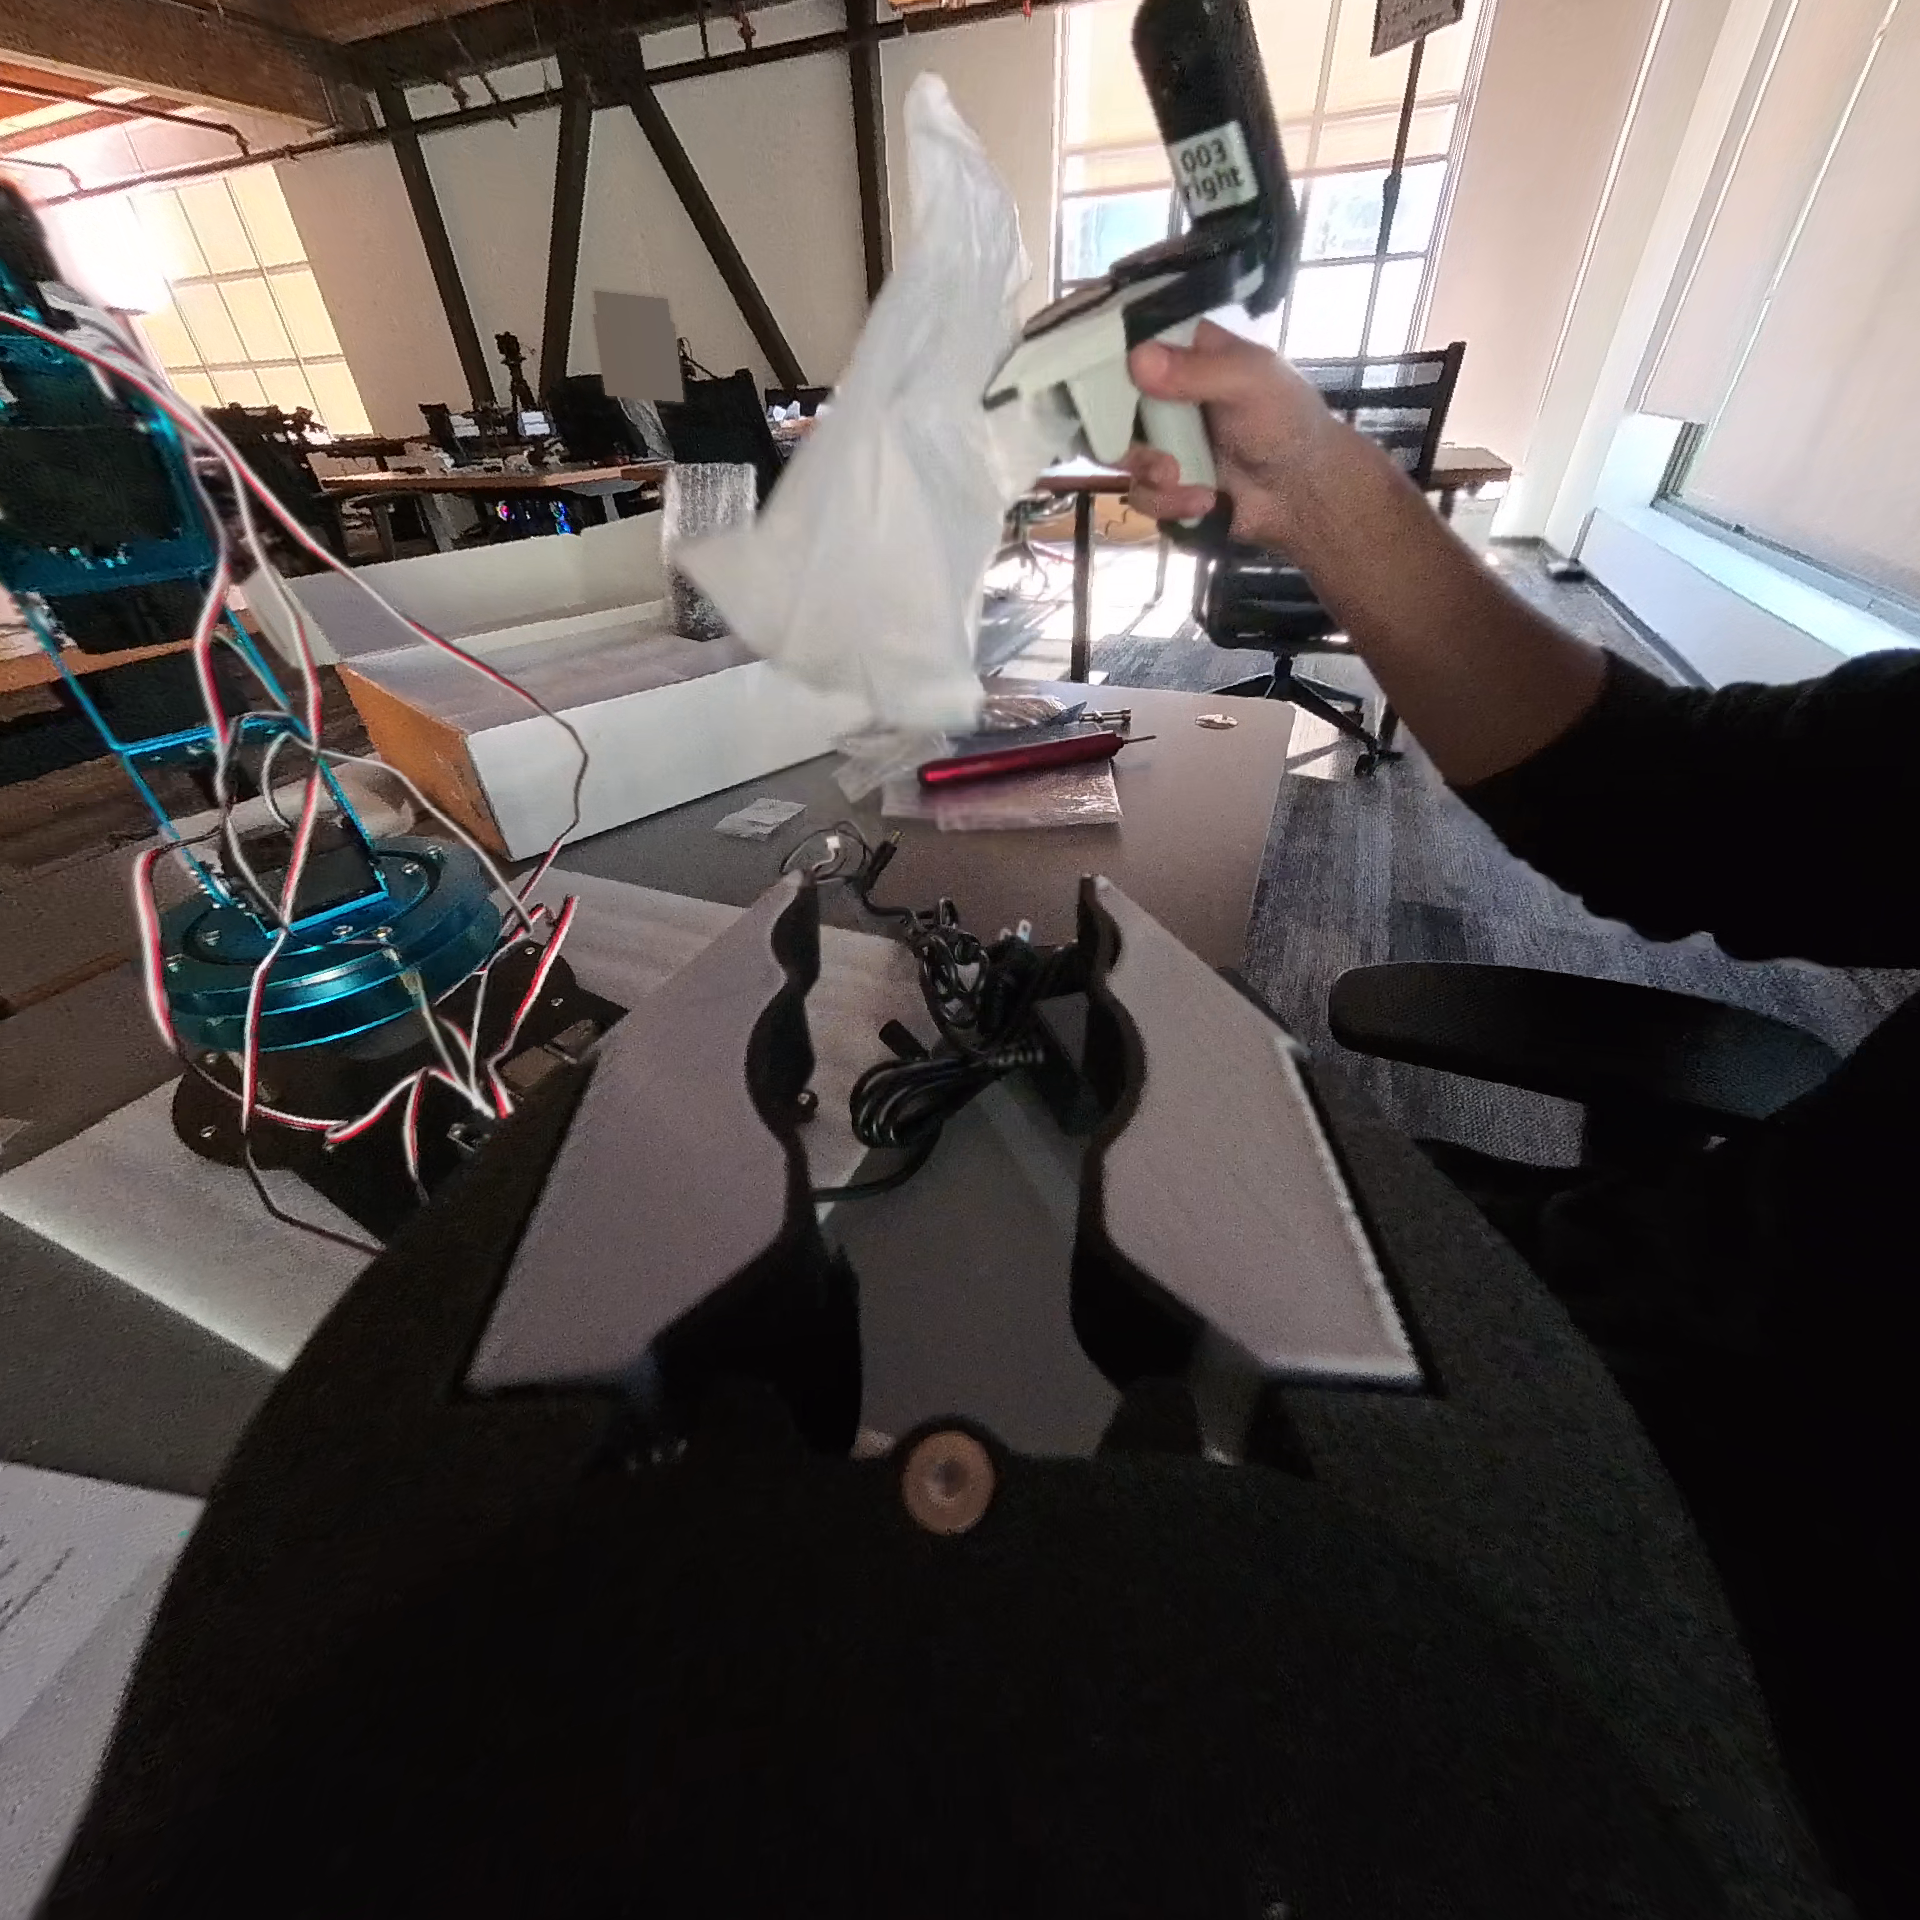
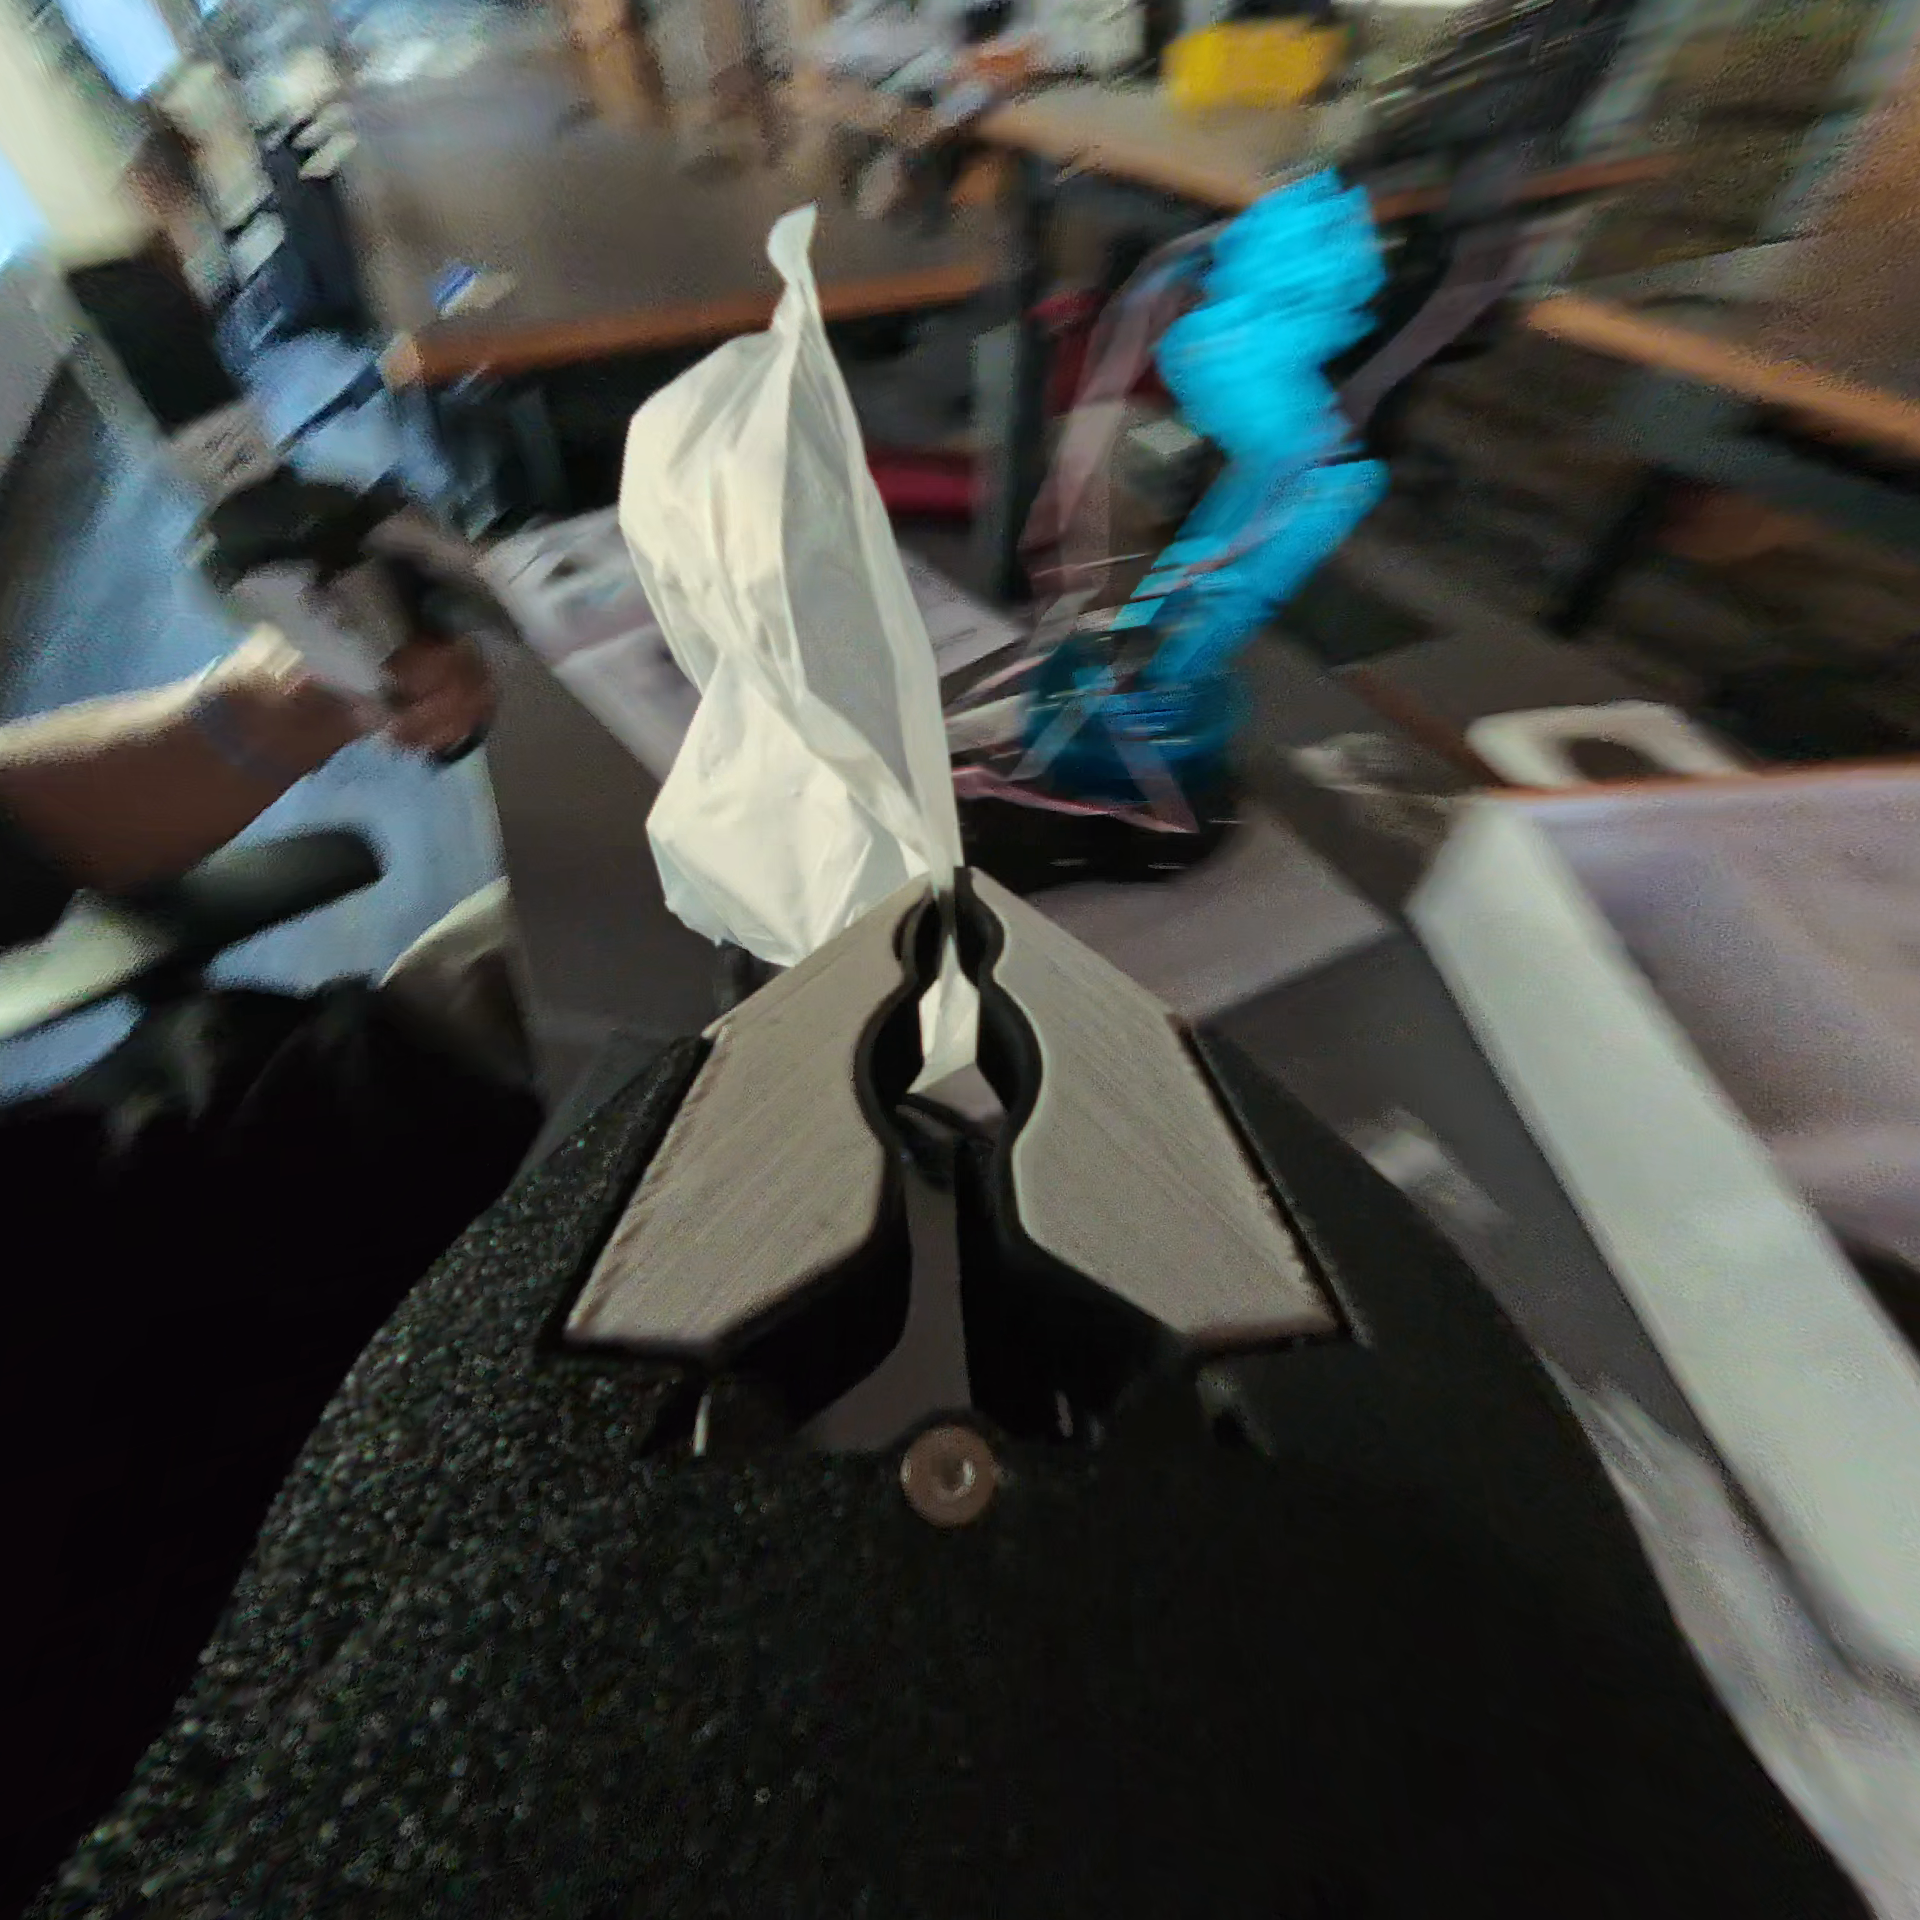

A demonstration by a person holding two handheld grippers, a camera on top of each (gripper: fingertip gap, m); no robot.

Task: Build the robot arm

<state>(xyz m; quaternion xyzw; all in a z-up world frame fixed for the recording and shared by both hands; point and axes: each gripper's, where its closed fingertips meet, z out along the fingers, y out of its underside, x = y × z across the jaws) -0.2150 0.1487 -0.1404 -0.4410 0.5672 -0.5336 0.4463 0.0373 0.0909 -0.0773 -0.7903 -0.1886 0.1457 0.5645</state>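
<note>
a: right gripper [image 2: 951, 899] is up in the air with its fingers pinched together on a thin white plastic bag [image 2: 774, 665]. the bag's edge runs down between the fingertips and the rest billows loose above them.

b: the left wrist view agrees. there's the hand [image 1: 1236, 436] on the handle, and the bag hangs well above the desk [image 1: 1195, 821], clear of the red screwdriver [image 1: 1023, 761] and the small packets under it.

a: left gripper [image 1: 940, 894], meanwhile, has its fingers spread wide and nothing between them. it hovers low over a coiled black cable [image 1: 940, 1029].

b: the blue robot arm kit [image 1: 312, 935] sits just to its left, striped wires trailing off the base. behind that lies a long white box [image 1: 665, 717].

a: the right wrist view is heavily smeared, so everything around the bag is hard to read there.
</note>
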